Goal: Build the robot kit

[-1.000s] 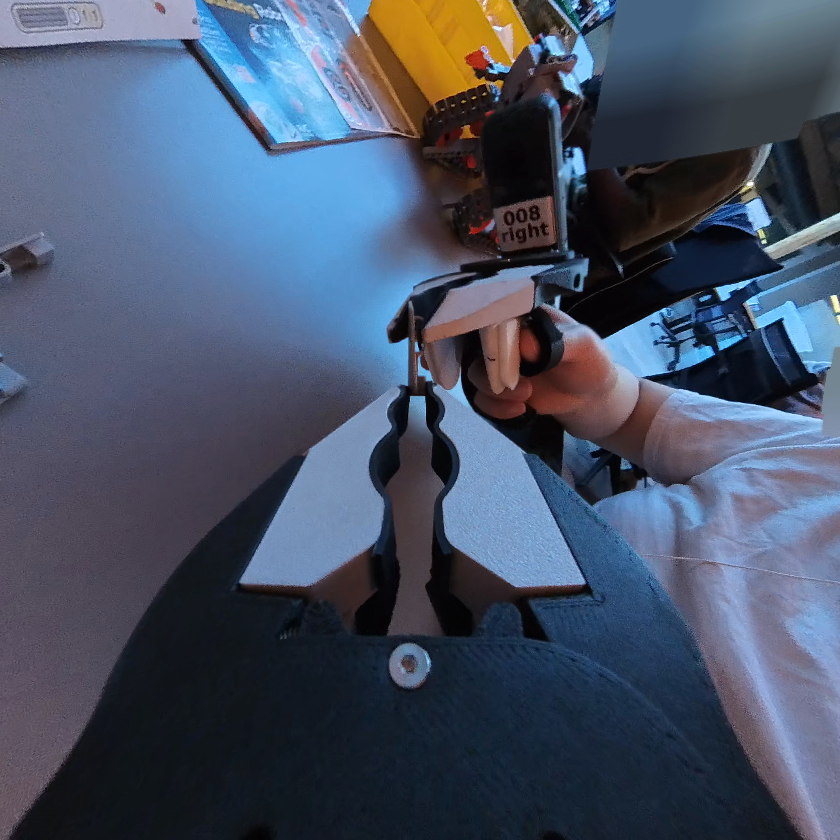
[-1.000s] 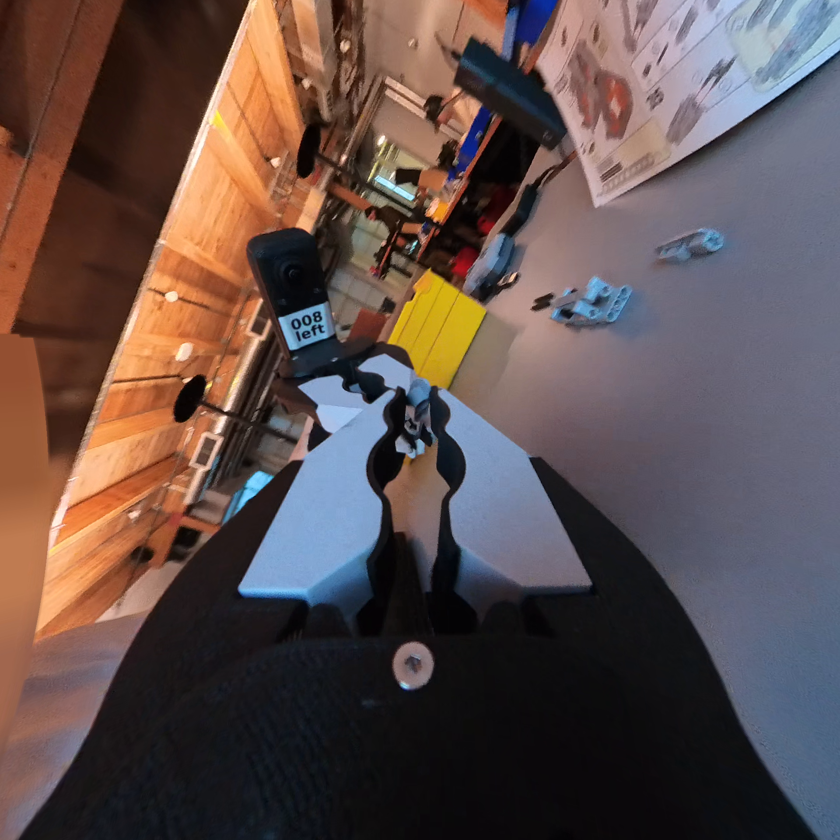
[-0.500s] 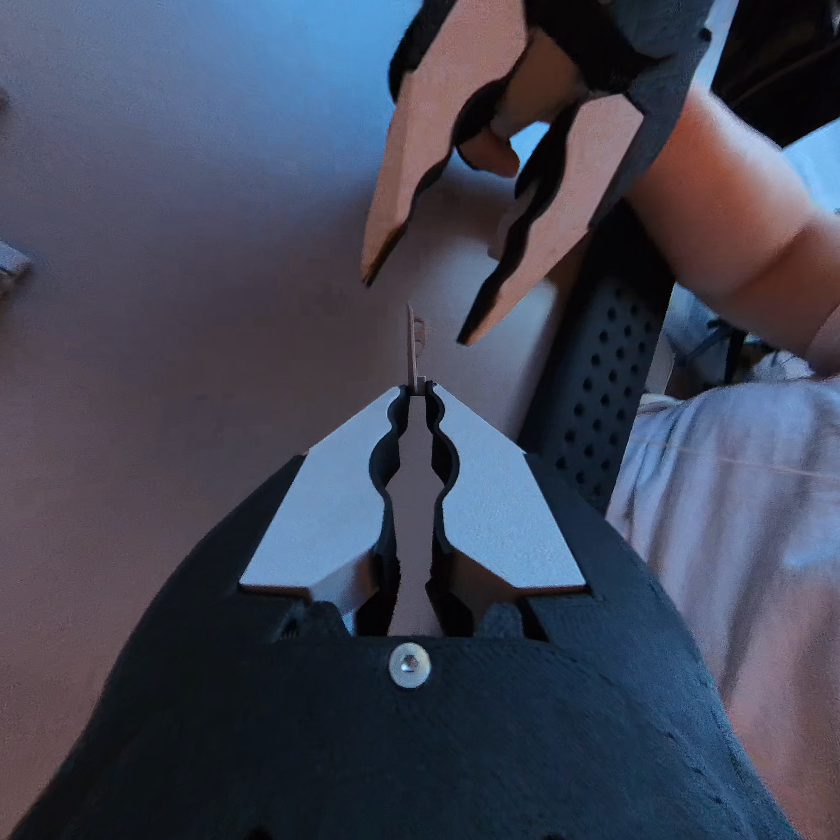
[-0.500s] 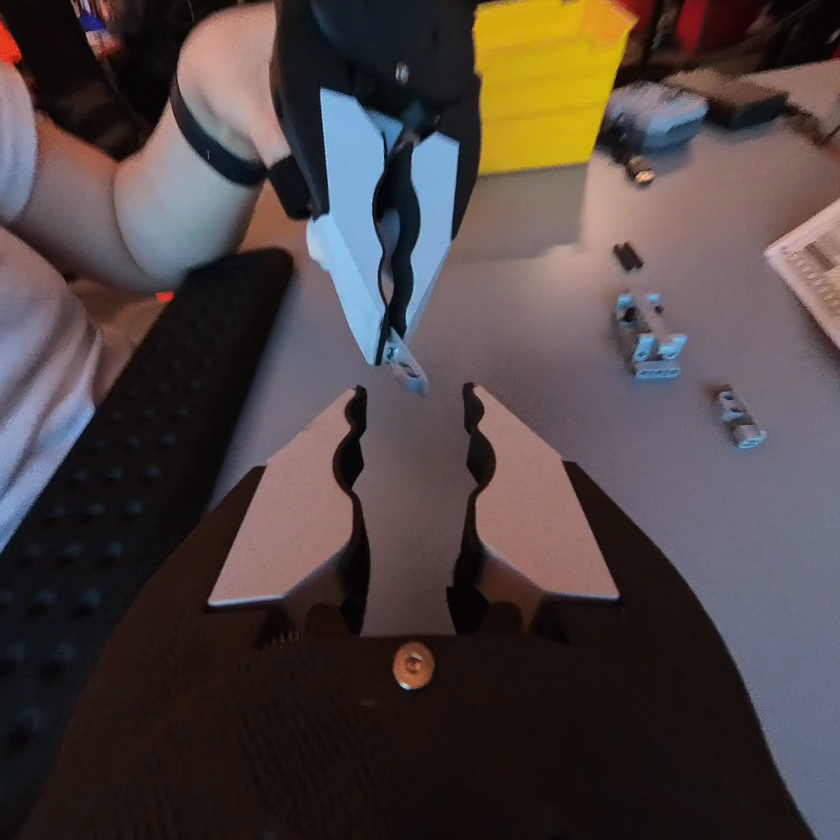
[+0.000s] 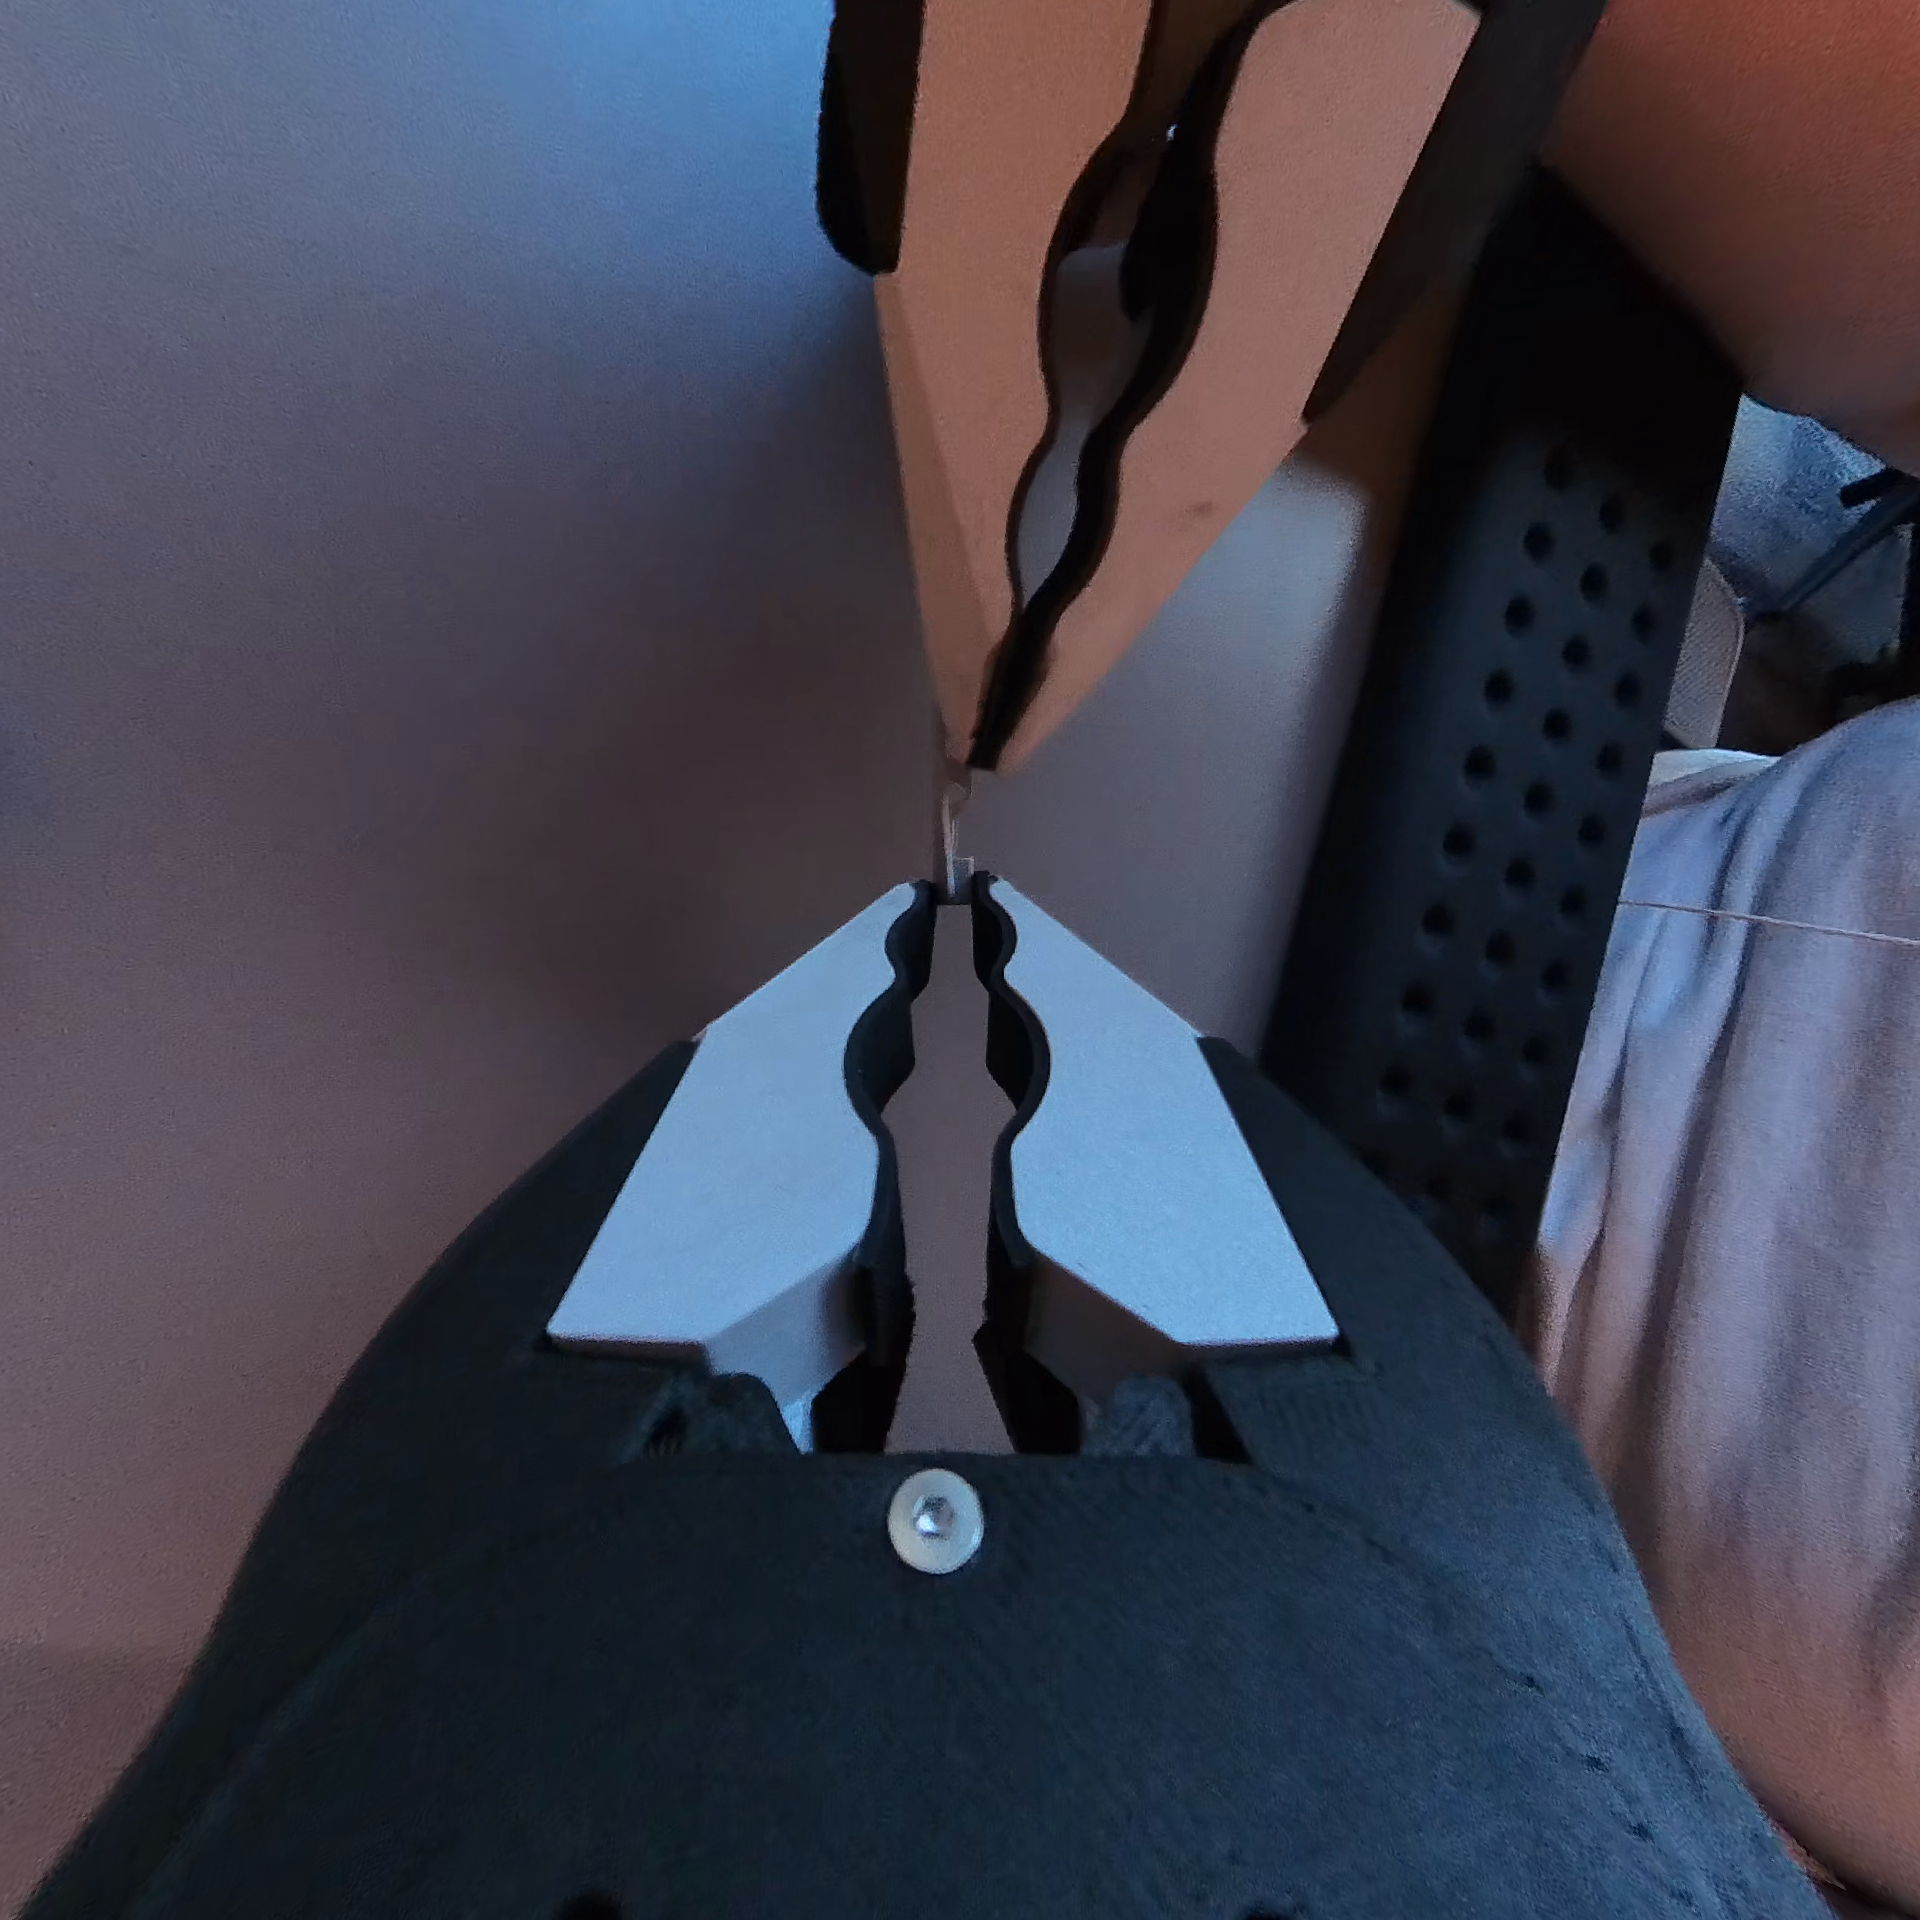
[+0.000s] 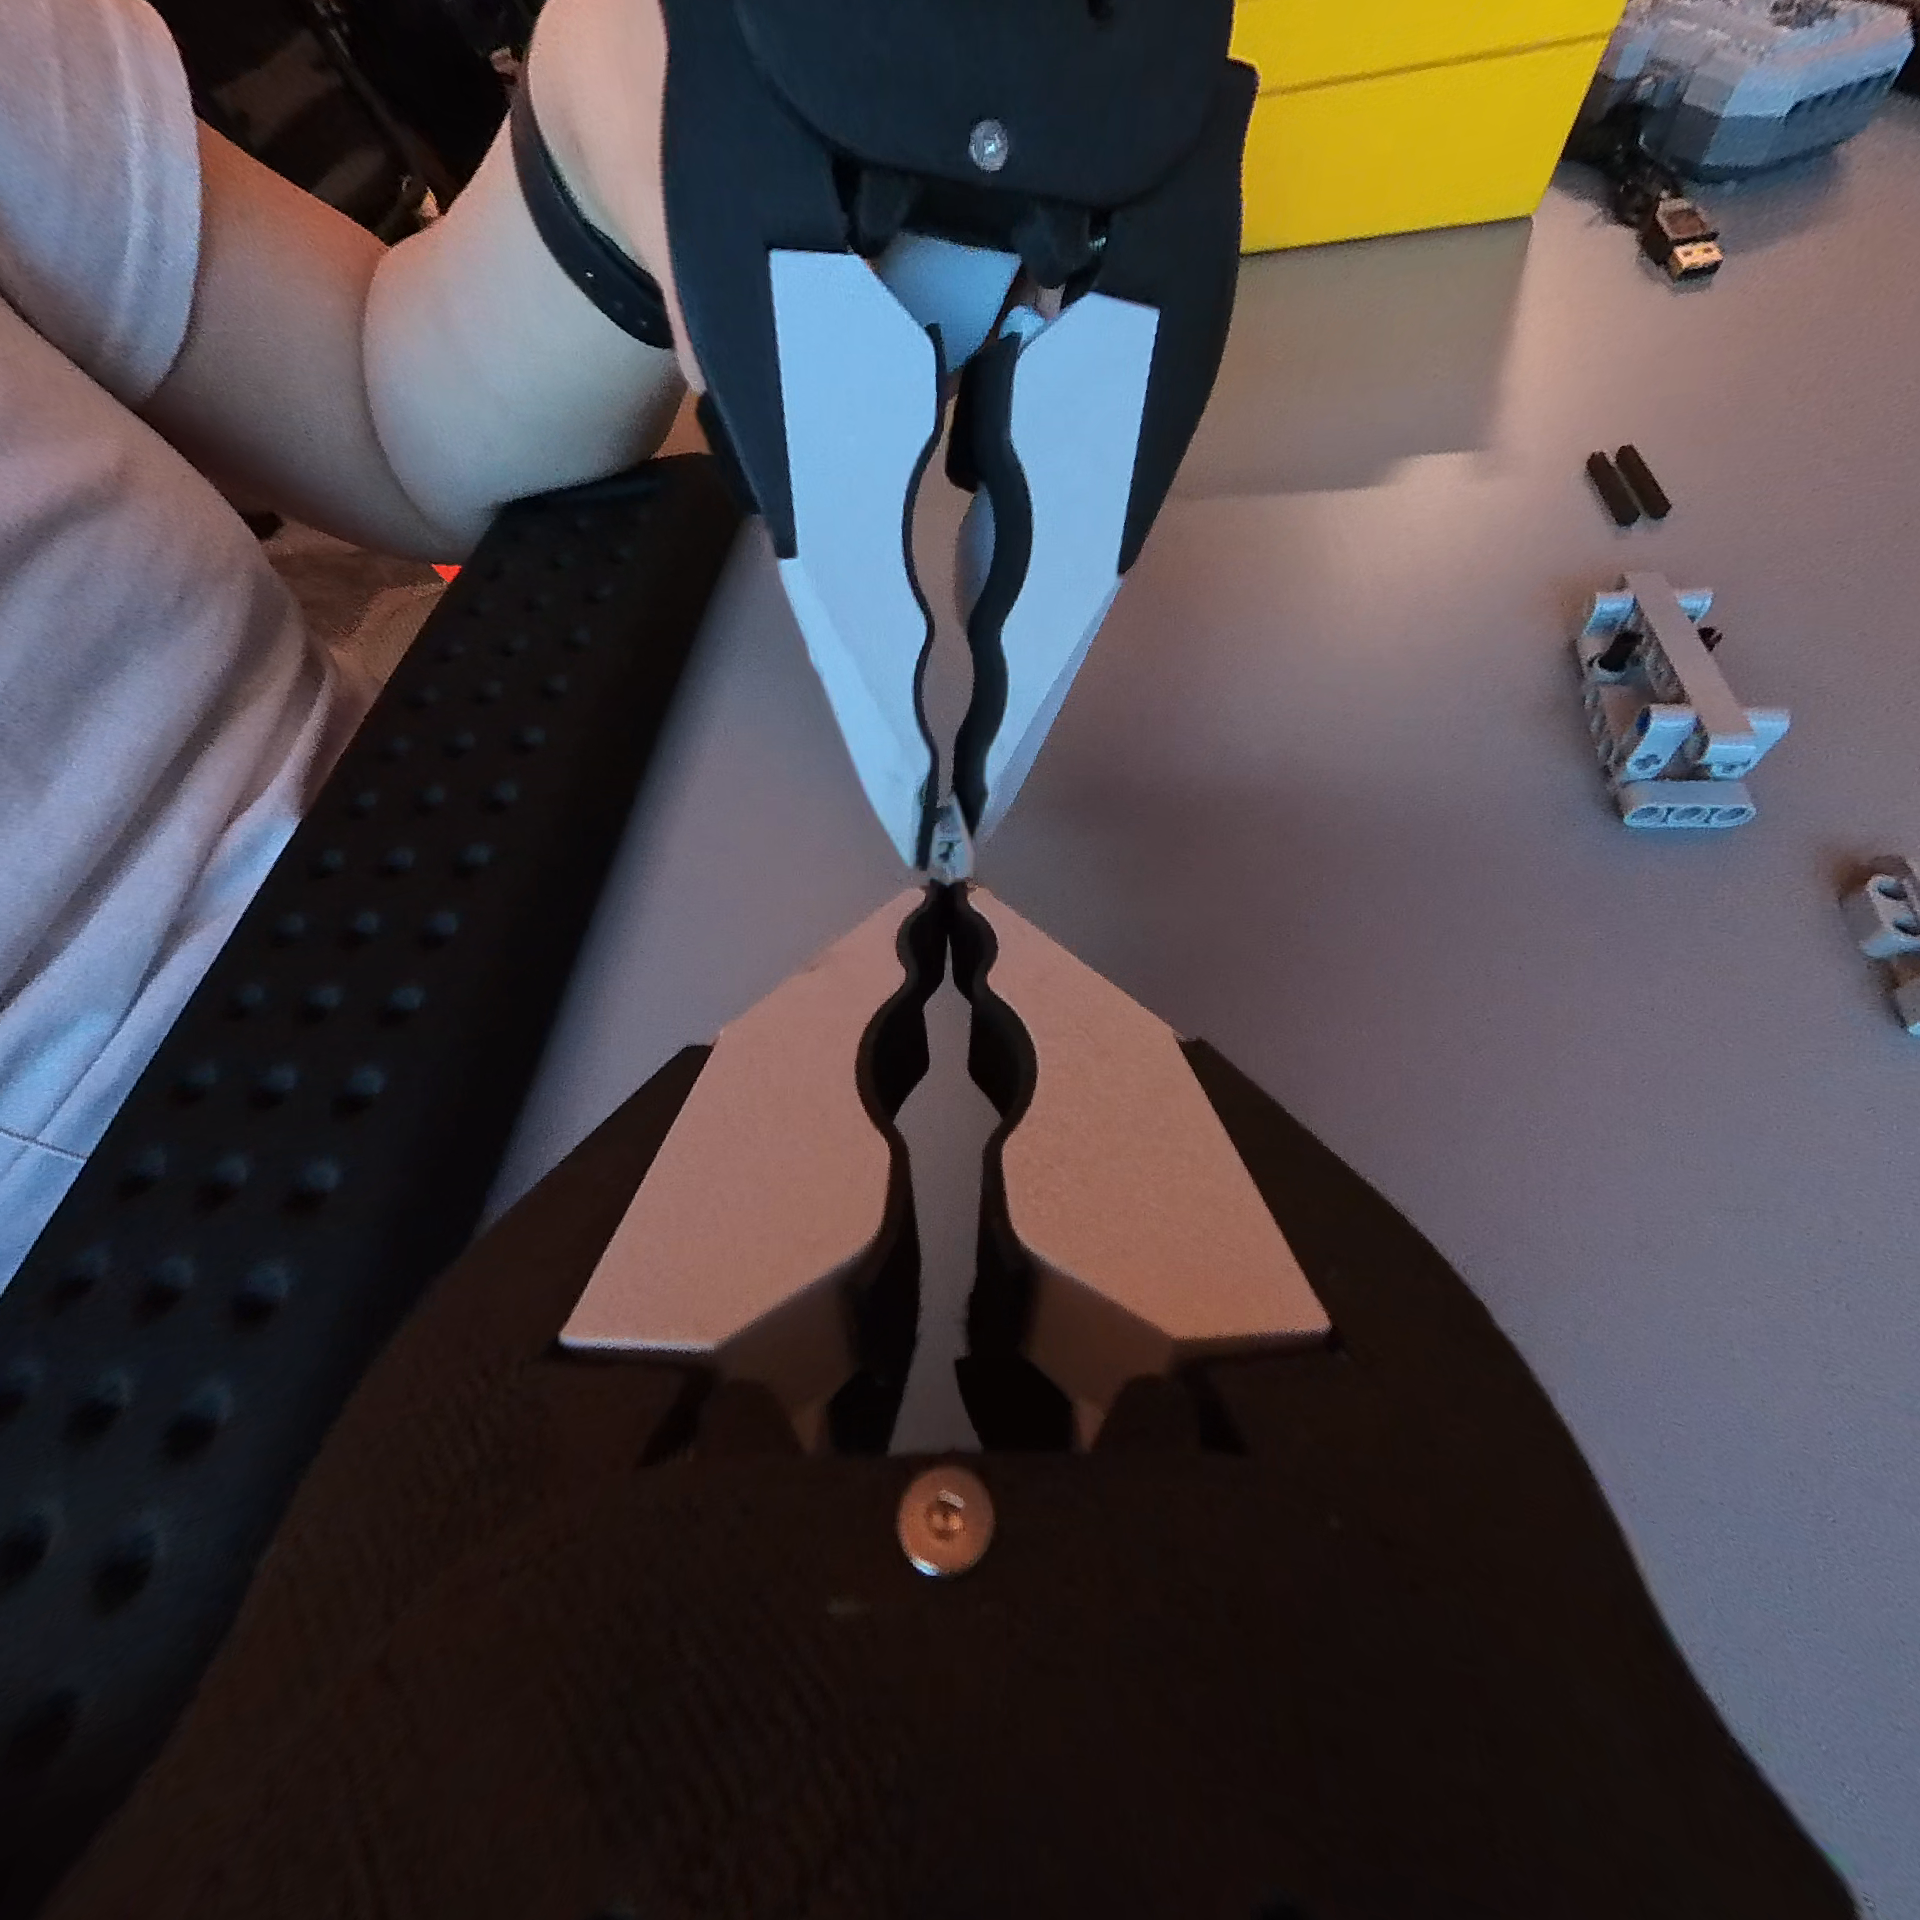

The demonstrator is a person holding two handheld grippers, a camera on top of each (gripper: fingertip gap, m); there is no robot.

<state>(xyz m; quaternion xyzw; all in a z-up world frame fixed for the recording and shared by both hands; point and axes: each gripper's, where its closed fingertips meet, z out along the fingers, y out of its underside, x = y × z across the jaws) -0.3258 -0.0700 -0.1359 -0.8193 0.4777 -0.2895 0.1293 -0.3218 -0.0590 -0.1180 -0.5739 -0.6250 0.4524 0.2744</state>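
Between two claw tips, above the grey counter (image 6: 1351, 1039): small grey piece (image 5: 950, 831), thin as a sliver when seen edge-on, held clear of the surface. Clamped at the near end by the left claw (image 5: 951, 896), jaws drawn almost together on it. Met nose to nose by the right claw (image 6: 940, 902), jaws likewise closed on the far end, so far as the tight view allows.

Looks like hard moulded plastic: feather-light, stiff, smooth and apt to twist or pop out of a pinch. Offers little to hold beyond its two flat faces, best taken squarely at the very tips.

Just left of the meeting point, black perforated mat (image 6: 260, 1039) along the counter edge, with a forearm in a dark wristband and a pale sleeve over it.

Well off to the right, loose on the counter: grey block assembly (image 6: 1673, 717), a smaller grey part (image 6: 1886, 914) near it, two black pins (image 6: 1626, 483) side by side.

At the back, yellow box (image 6: 1403, 125), closed side to the camera, contents hidden. Beside it a grey built model (image 6: 1766, 62) and a cable plug (image 6: 1688, 244).
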